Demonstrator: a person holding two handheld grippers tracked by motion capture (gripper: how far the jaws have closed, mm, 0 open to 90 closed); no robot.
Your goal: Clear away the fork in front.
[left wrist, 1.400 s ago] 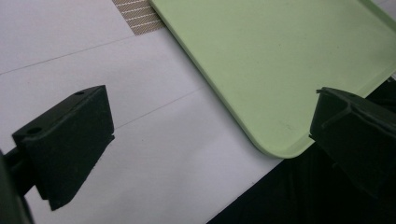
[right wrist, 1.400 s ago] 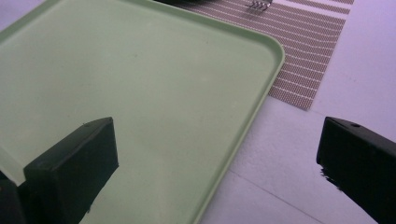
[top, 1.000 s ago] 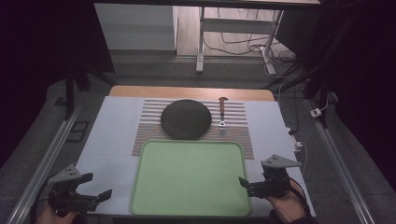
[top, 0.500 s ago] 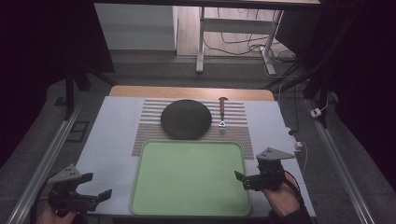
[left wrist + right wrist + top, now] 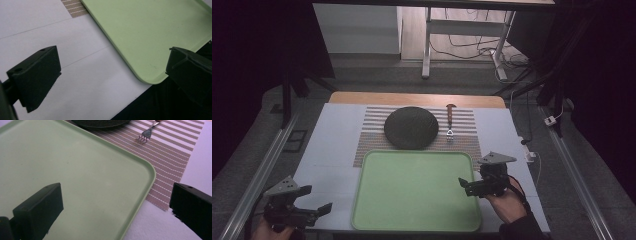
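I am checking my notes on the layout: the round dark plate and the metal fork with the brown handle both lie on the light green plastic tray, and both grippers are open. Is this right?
Not quite. The round dark plate and the metal fork with the brown handle lie on the striped woven placemat behind the light green plastic tray, not on it, as the high view shows. The left gripper and right gripper are indeed open.

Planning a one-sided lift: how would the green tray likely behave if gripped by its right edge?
The green tray looks thin, flat and smooth, so probably light but slippery between the jaws. It is wide, so it would likely sag or tilt from one edge. The right gripper hangs open over that edge.
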